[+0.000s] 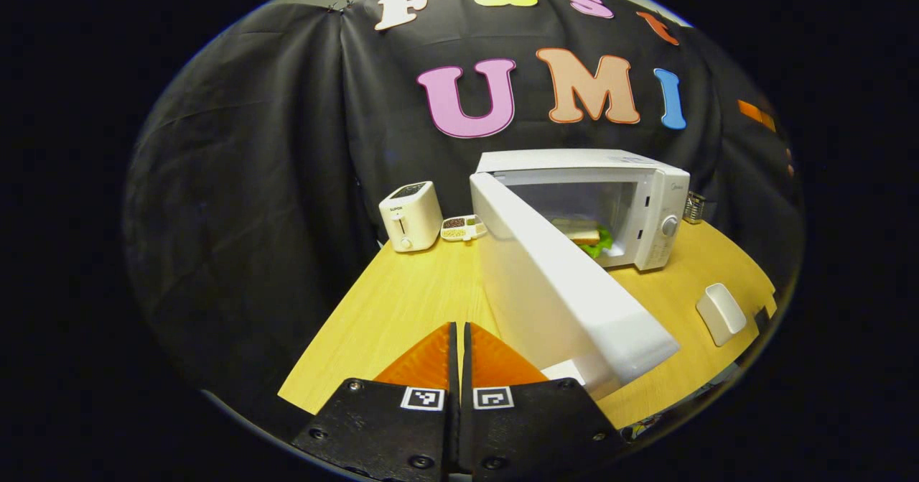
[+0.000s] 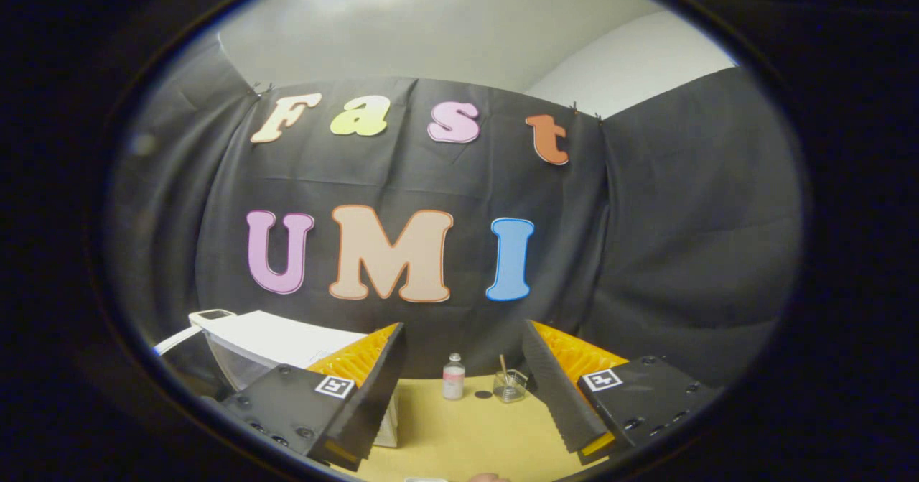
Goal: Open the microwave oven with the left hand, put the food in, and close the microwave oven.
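Note:
The white microwave (image 1: 650,202) stands at the back of the wooden table (image 1: 402,302) with its door (image 1: 553,288) swung wide open toward me. A sandwich with lettuce (image 1: 587,236) lies inside the cavity. My left gripper (image 1: 459,338) is shut with nothing between its fingers, just left of the door's outer face near its free edge. In the right gripper view, my right gripper (image 2: 463,396) stands open and empty above the table (image 2: 474,439), with the microwave's top (image 2: 266,338) at its left.
A white toaster (image 1: 411,216) and a small tray of food (image 1: 462,228) sit left of the microwave. A white rectangular dish (image 1: 721,312) lies at the table's right, a metal can (image 1: 693,207) behind. A small bottle (image 2: 453,377) and a glass jar (image 2: 508,385) stand at the back.

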{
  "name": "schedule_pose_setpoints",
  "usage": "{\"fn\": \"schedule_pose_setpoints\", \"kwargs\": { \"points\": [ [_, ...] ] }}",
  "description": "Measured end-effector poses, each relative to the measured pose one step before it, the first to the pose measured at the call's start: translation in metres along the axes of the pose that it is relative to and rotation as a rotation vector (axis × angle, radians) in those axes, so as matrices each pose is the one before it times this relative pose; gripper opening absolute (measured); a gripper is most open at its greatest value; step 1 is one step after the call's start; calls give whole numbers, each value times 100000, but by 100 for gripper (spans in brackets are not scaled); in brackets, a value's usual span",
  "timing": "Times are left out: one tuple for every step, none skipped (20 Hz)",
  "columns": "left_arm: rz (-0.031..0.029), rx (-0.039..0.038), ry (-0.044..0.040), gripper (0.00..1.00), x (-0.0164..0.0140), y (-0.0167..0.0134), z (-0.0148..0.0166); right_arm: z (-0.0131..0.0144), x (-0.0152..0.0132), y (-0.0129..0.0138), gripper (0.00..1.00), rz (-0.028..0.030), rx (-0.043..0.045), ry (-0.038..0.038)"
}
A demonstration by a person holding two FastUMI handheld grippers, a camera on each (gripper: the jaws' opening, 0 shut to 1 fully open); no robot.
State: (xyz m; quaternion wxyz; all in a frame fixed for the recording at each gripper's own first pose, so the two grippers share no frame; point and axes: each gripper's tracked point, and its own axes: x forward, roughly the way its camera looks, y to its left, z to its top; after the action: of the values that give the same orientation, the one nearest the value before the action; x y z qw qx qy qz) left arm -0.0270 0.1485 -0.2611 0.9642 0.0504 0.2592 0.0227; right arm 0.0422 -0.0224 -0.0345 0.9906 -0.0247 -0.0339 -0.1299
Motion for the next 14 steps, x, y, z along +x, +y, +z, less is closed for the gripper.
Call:
{"fn": "schedule_pose_setpoints", "kwargs": {
  "points": [
    [-743, 168, -148, 1, 48, -570, 279, 163, 102, -386, 89, -301, -92, -257],
    [-856, 62, -496, 1, 145, -696, 220, 20, 168, -311, 89, -510, -593, -491],
    [-335, 98, -29, 1, 231, -491, 159, 152, 189, -331, 89, -243, -845, -433],
    [-432, 140, 577, 1, 156, -519, -120, -114, 84, -223, 89, 139, -765, 382],
    [-169, 75, -344, 1, 172, -384, 201, -220, 3, -85, 89, 498, -152, 101],
    [-573, -79, -392, 1, 129, -544, 338, -165, -56, -256, 89, 239, -200, 404],
    [-449, 21, 134, 1, 224, -523, 76, -380, 65, -106, 89, 514, -307, 1043],
    [-306, 37, 195, 1, 205, -359, 38, -70, -6, -69, 89, 403, -91, 563],
    [-703, -88, -18, 1, 70, -527, 250, 297, -179, -53, 99, 689, 233, -335],
    [-665, -193, -1210, 1, 176, -522, 489, 182, 4, -101, 99, 799, 295, -440],
    [-690, -65, -641, 1, 151, -658, 311, 15, 26, -141, 99, 476, 173, -239],
    [-192, 227, -634, 1, 154, -458, 191, 75, 52, -57, 99, 562, 330, -82],
    [197, 352, -252, 1, 320, -376, 200, 17, 95, -16, 98, 597, 336, 927],
    [-148, -324, 570, 1, 121, -452, -168, -32, -29, -141, 98, 733, 825, 85]
  ]
}}
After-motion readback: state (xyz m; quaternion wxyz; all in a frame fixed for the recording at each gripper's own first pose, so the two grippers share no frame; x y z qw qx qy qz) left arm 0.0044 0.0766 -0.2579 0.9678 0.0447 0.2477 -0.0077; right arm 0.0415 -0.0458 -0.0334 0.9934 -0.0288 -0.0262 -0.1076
